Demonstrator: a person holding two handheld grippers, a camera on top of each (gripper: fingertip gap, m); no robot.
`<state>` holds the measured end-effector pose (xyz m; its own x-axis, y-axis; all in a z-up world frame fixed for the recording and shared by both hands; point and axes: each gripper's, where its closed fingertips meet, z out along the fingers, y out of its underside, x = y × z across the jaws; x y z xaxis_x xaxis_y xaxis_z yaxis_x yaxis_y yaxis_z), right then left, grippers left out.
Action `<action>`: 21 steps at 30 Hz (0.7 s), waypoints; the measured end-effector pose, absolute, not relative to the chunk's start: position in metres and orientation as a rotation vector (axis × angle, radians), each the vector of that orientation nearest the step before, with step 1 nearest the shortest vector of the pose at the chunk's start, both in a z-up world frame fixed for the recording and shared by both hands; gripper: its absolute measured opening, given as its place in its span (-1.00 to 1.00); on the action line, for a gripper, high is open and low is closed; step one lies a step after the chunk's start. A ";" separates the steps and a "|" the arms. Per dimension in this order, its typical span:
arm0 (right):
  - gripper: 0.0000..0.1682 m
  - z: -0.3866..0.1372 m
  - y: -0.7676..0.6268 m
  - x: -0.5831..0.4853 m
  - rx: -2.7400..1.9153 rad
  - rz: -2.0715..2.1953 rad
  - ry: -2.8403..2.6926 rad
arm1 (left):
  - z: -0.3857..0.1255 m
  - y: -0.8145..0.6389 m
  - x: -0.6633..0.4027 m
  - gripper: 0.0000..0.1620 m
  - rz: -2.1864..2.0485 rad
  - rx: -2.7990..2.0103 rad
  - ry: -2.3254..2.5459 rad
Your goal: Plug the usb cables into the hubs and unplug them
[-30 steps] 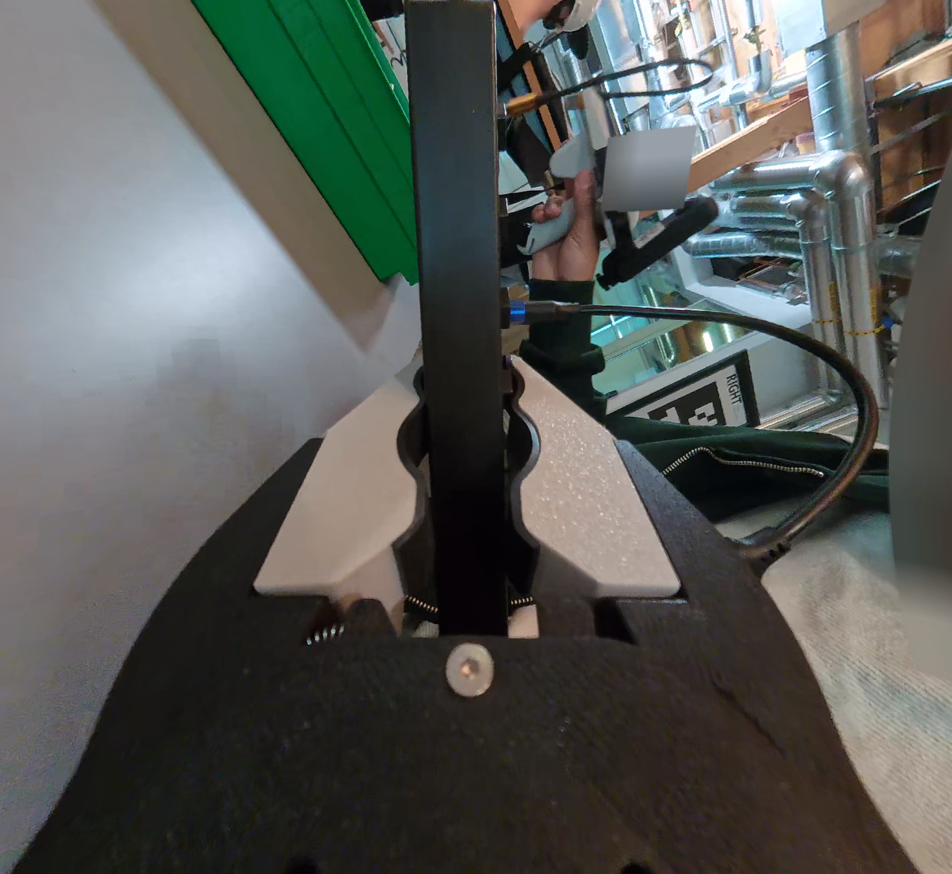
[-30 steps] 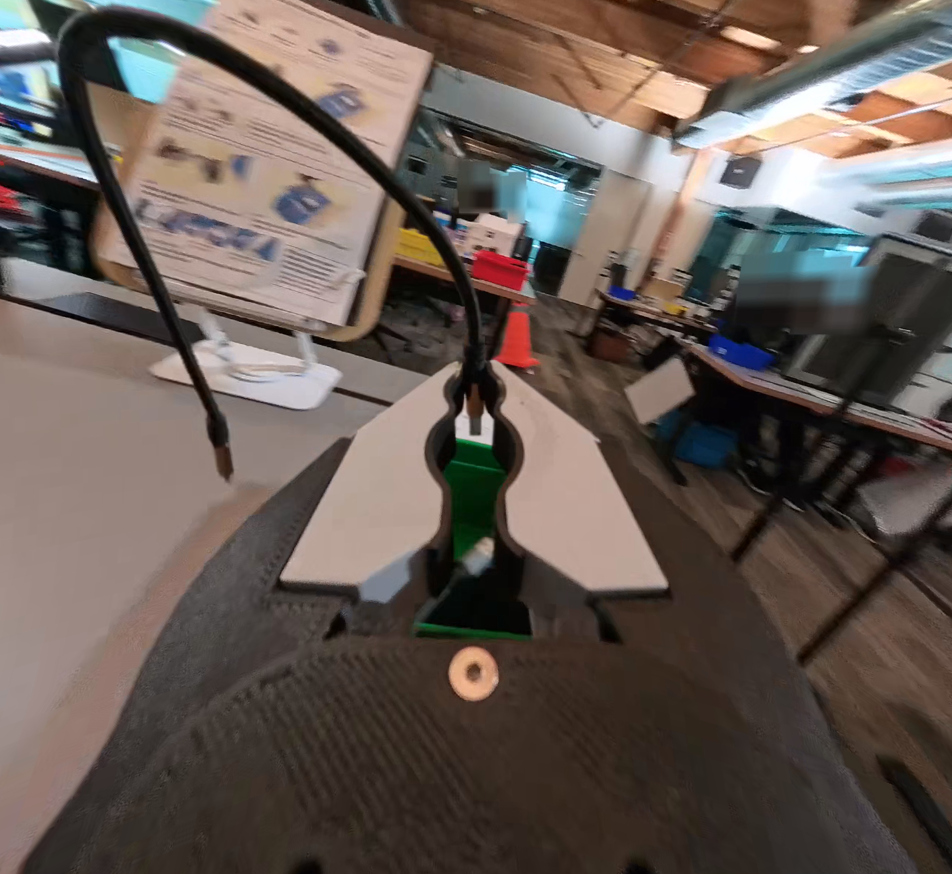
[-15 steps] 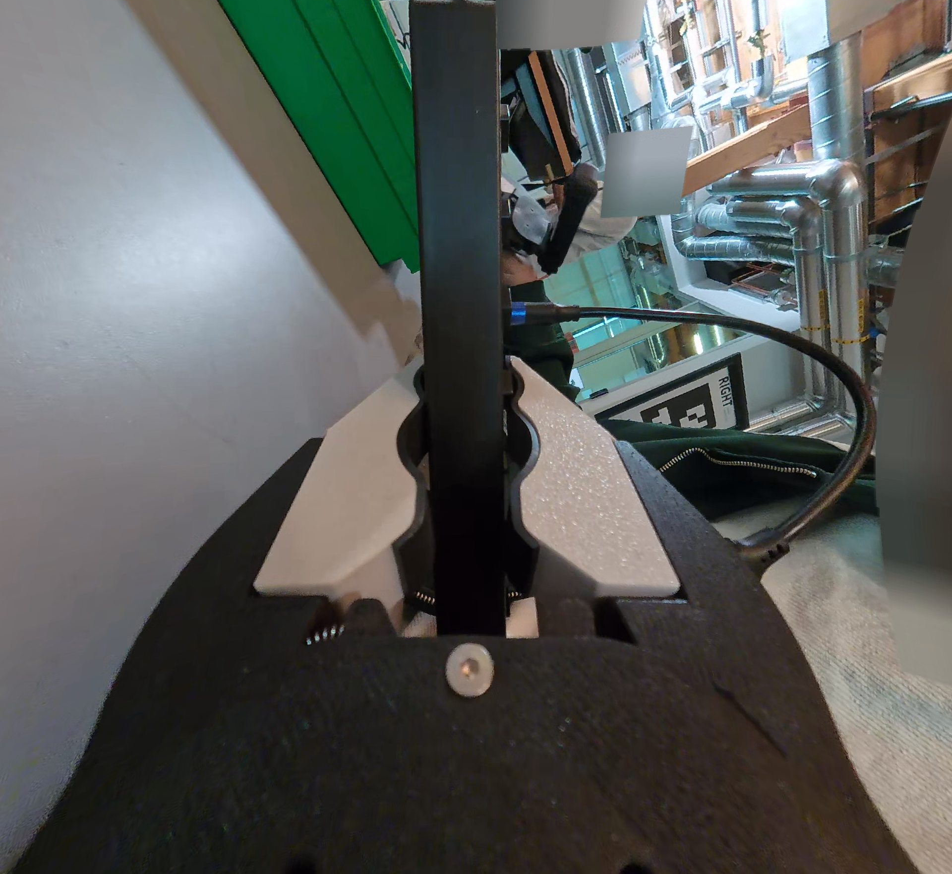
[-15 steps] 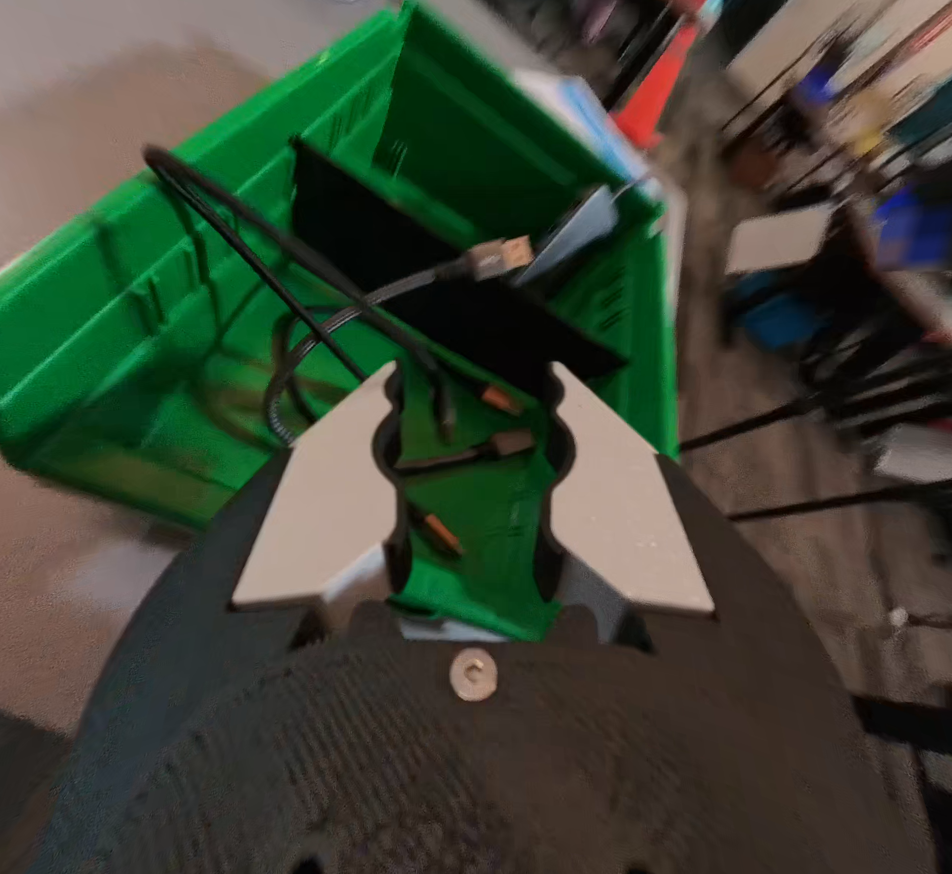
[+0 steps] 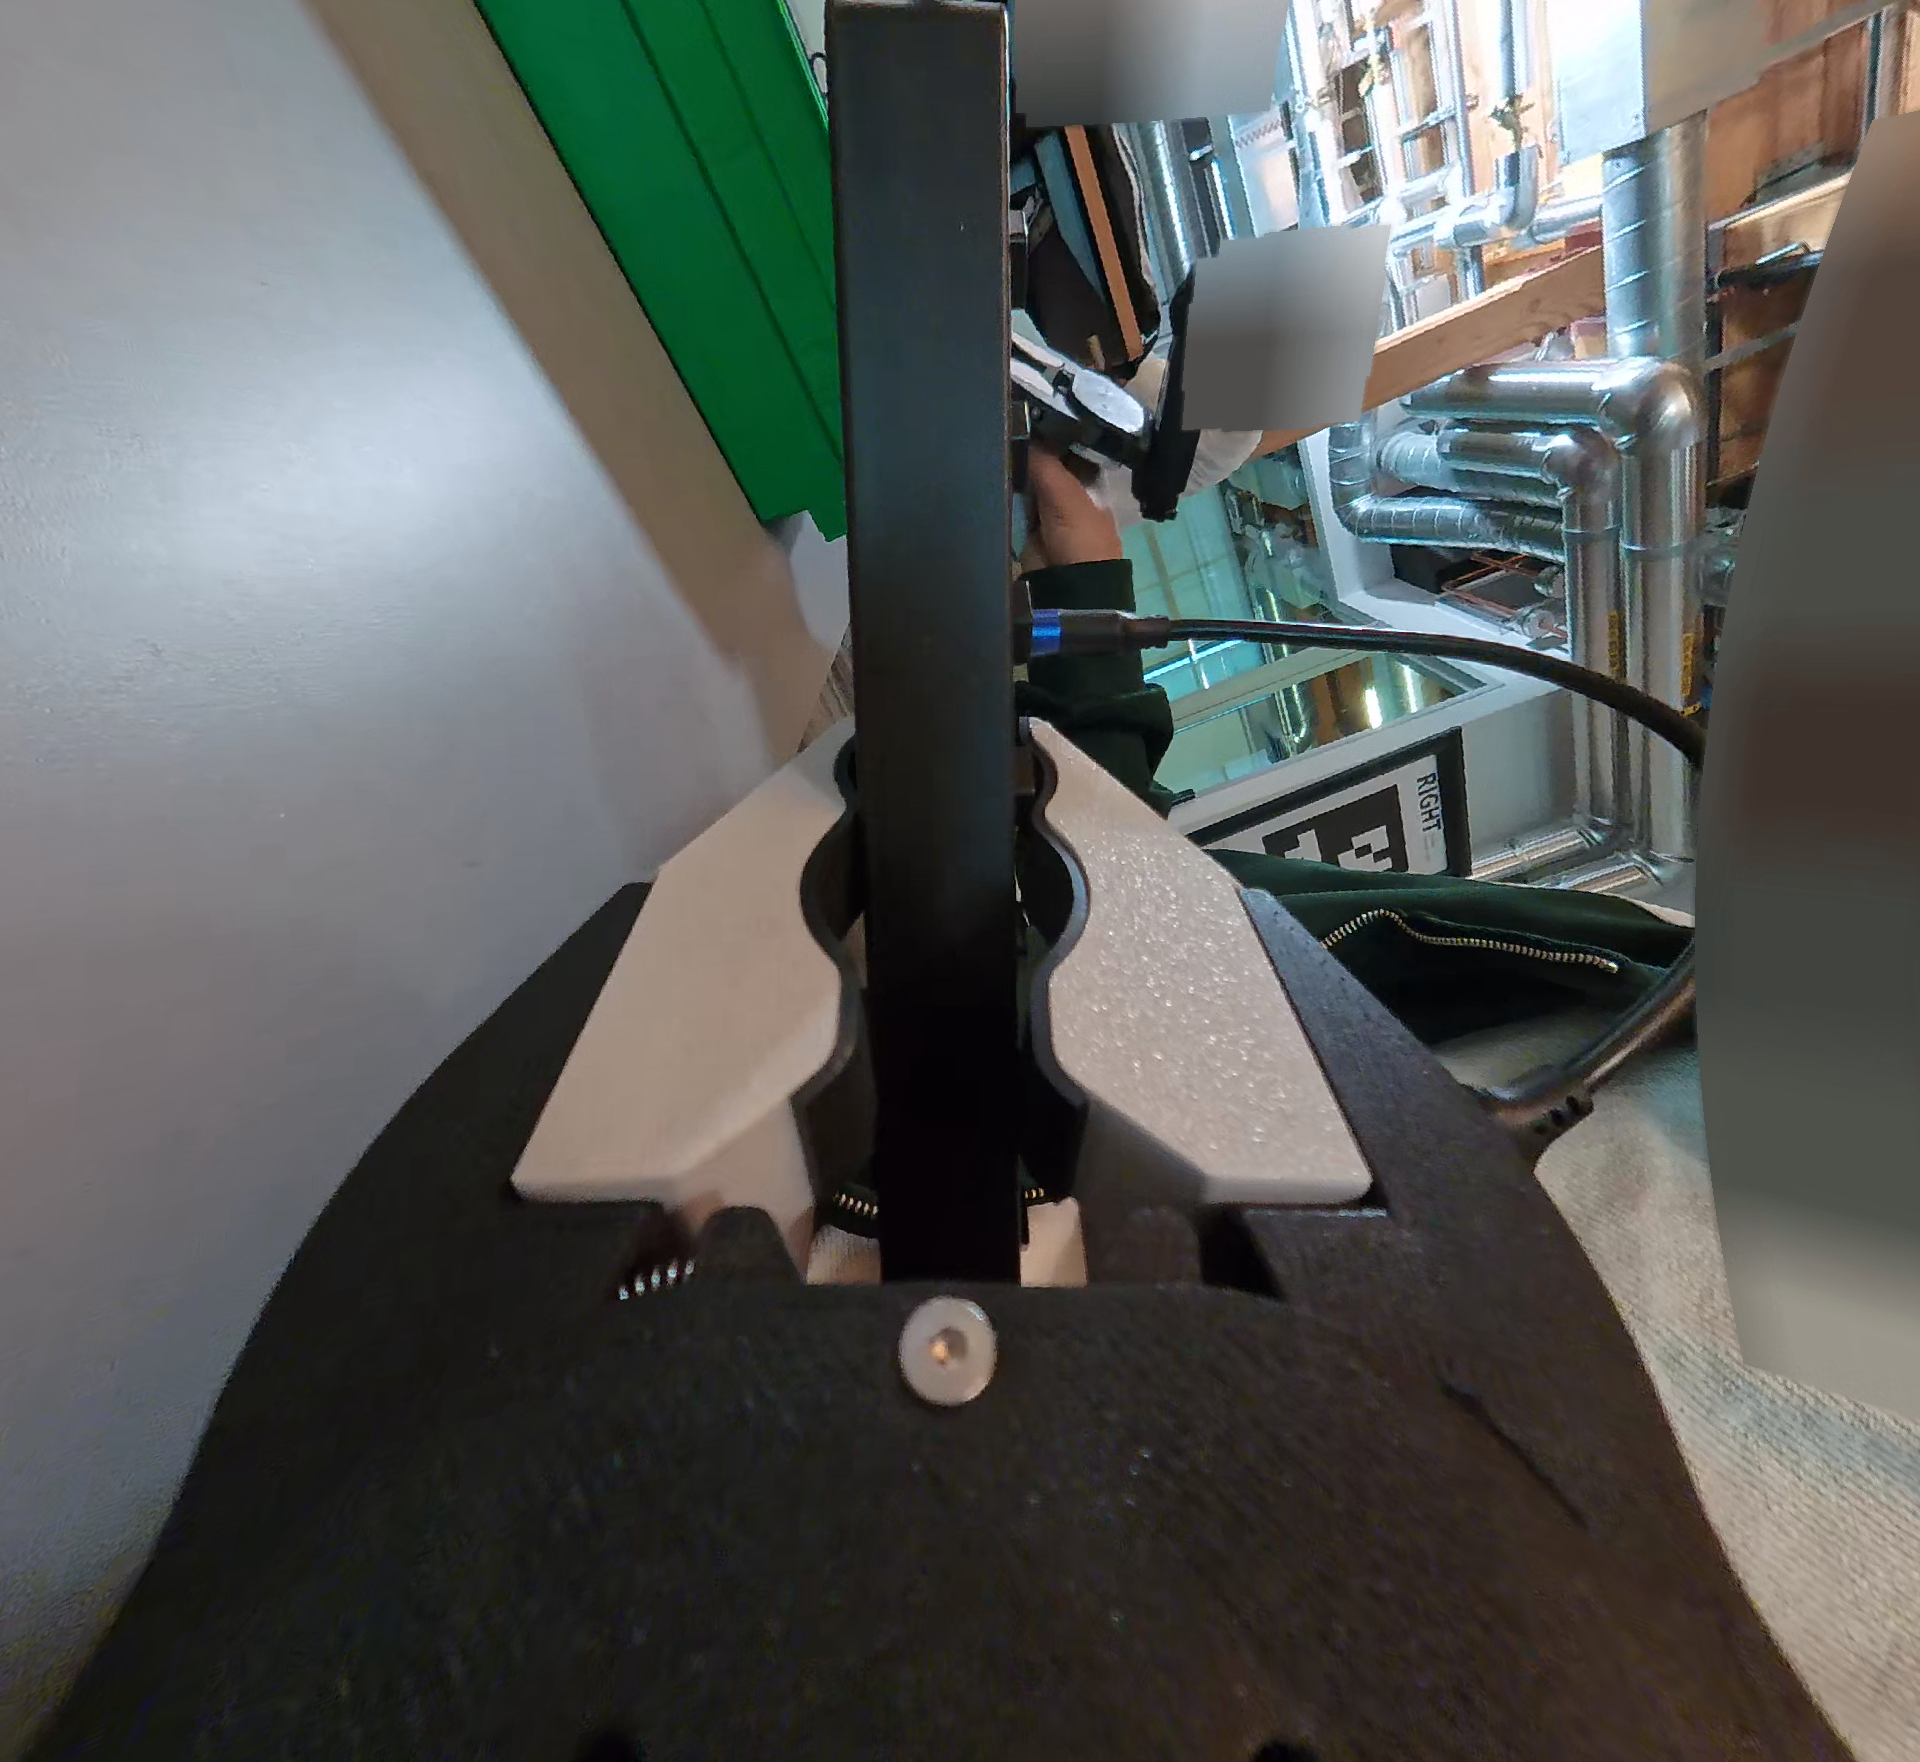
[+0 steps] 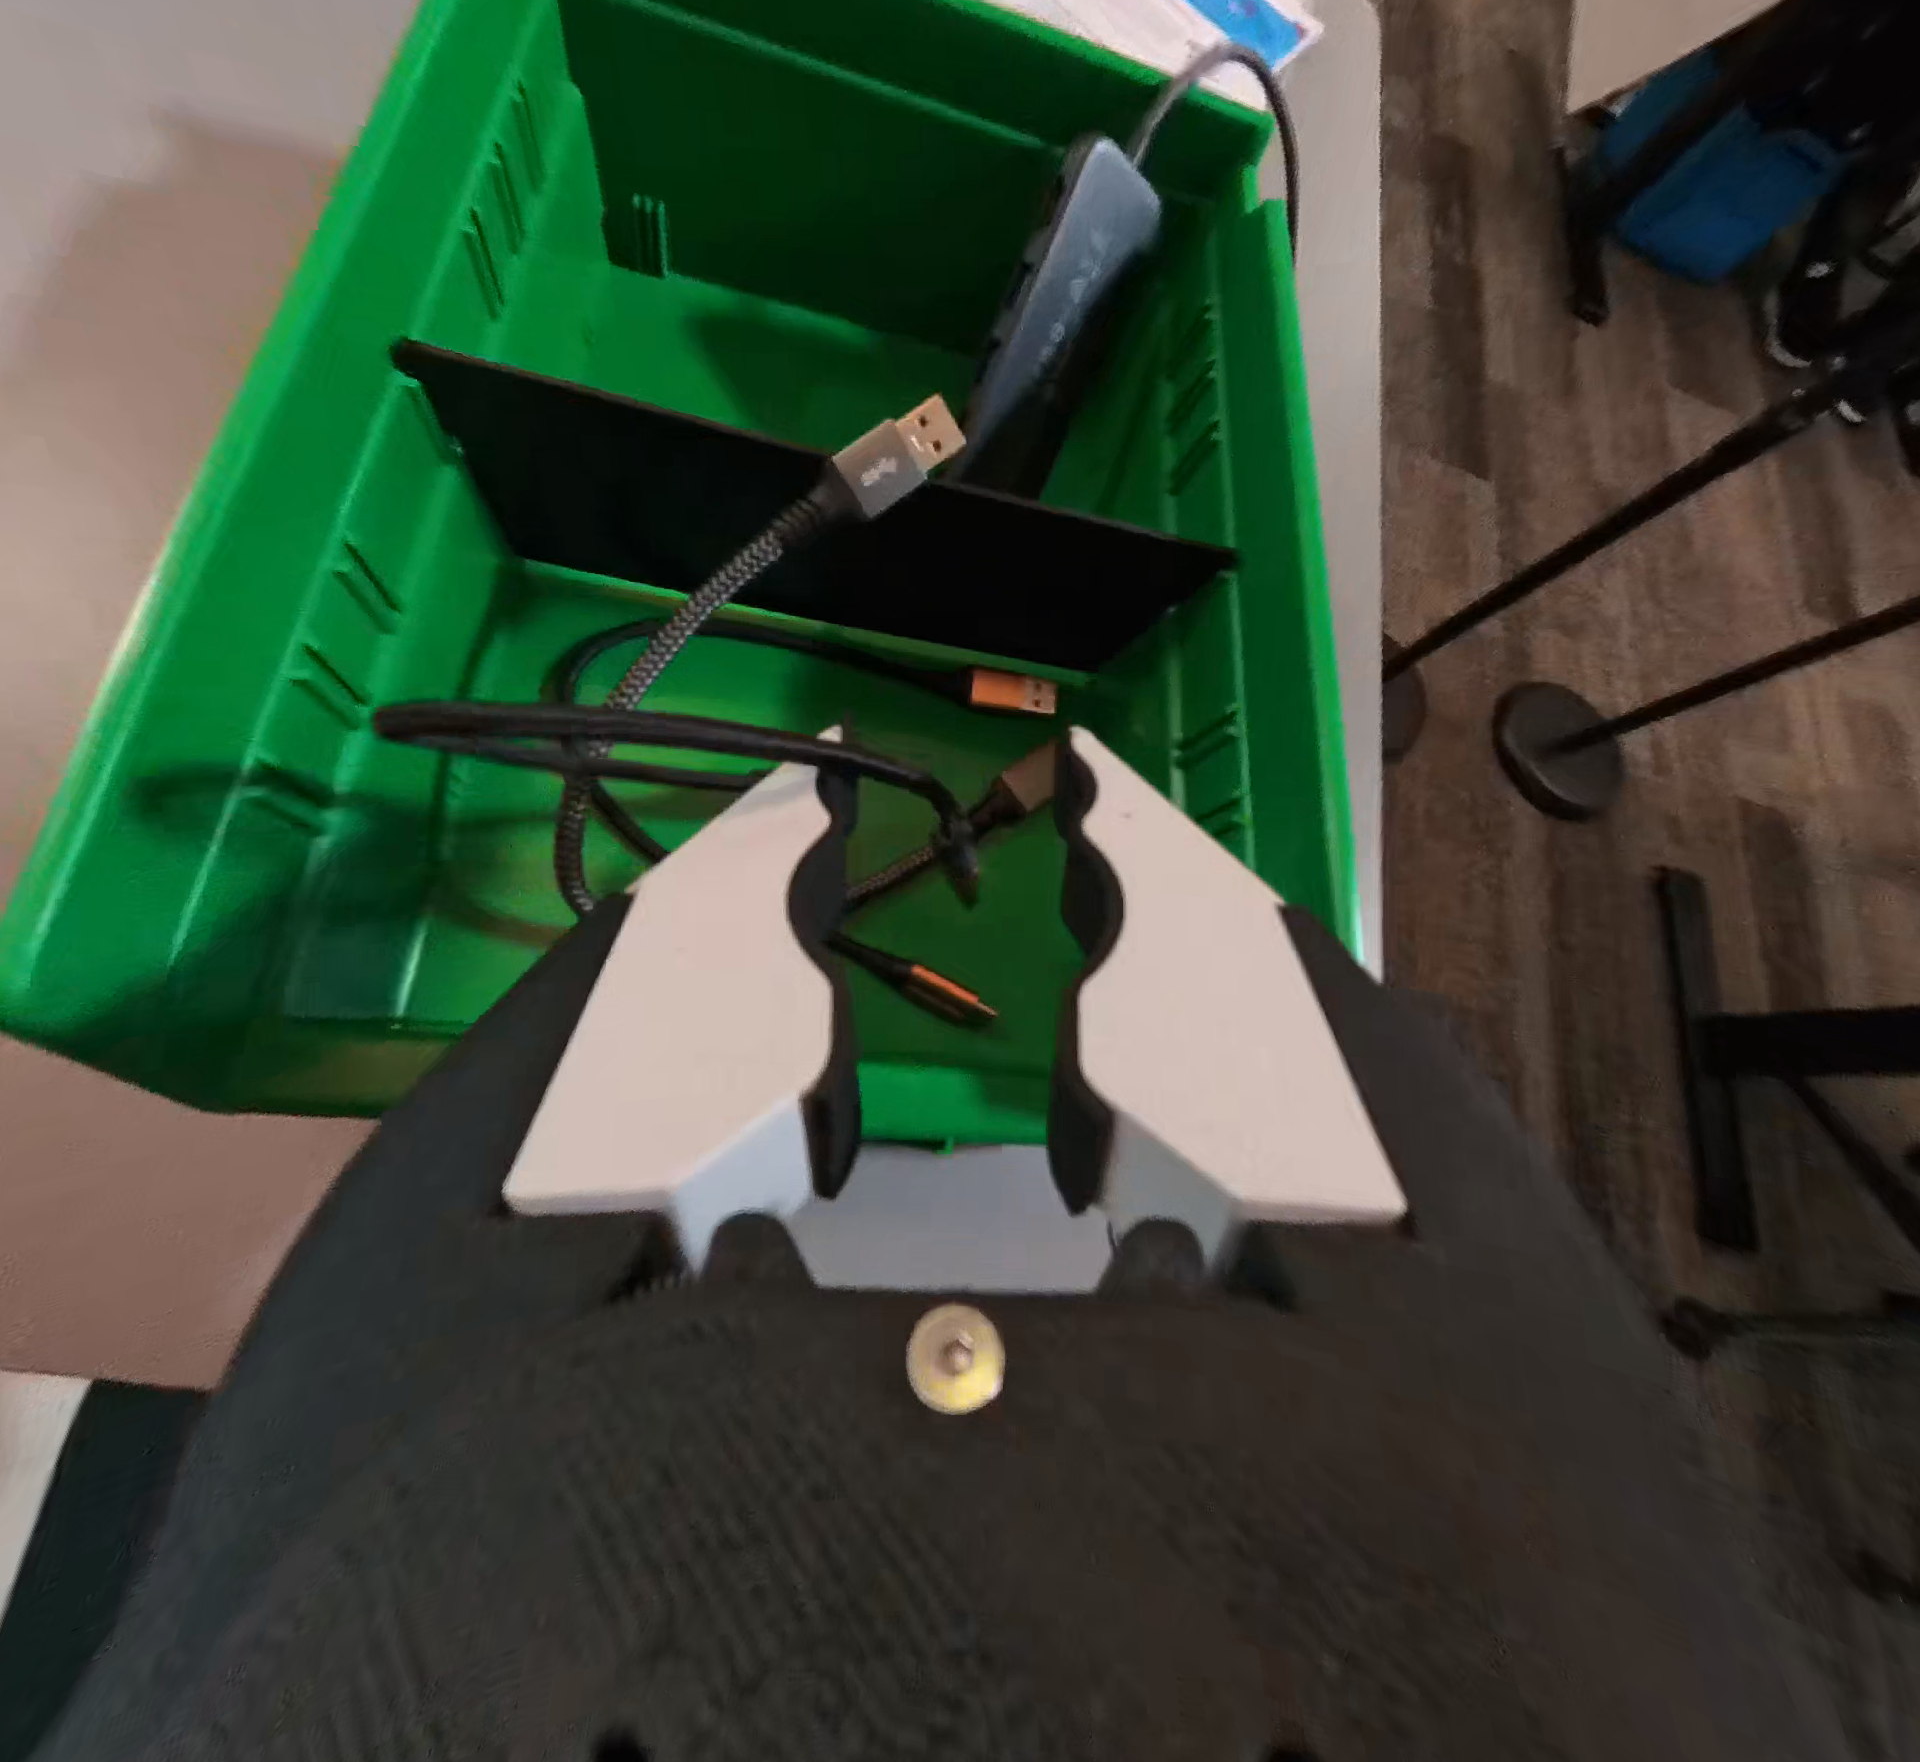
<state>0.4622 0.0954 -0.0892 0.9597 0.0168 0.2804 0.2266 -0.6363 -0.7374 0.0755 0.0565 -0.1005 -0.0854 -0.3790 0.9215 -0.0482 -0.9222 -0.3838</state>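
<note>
Swung down from the room a second ago, the right gripper (image 6: 956, 777) now hangs over the green bin (image 6: 343, 486), fingers spread and empty. Inside lie several cables (image 6: 665, 652), three orange-tipped plugs, and one grey hub (image 6: 1070, 299) at upper right. Frame centre, the left gripper (image 5: 935, 767) pinches one black hub (image 5: 920, 465) upright, one cable (image 5: 1351, 642) plugged in.

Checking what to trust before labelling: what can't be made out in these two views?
- Left wrist view: black hub seen edge-on; its other ports are hidden.
- Left wrist view: plugged black cable runs behind a blur patch.
- Right wrist view: grey hub motion-blurred; ports unreadable.
</note>
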 end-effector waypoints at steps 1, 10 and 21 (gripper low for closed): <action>-0.55 -0.092 0.096 0.458 -2.273 -0.342 -0.205 | -0.100 0.056 0.075 -0.72 -2.107 -1.953 0.470; -0.41 -0.100 0.099 0.431 -2.366 -0.403 -0.322 | -0.103 0.058 0.074 -0.72 -2.121 -1.960 0.451; -0.40 -0.130 0.133 0.412 -2.291 -0.034 -0.063 | -0.104 0.058 0.075 -0.72 -2.135 -1.969 0.435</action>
<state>0.4116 0.1334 -0.1304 0.9984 0.0347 0.0452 0.0569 -0.6588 -0.7502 0.0750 0.0579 -0.1042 -0.0892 -0.3443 0.9346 -0.0485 -0.9357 -0.3494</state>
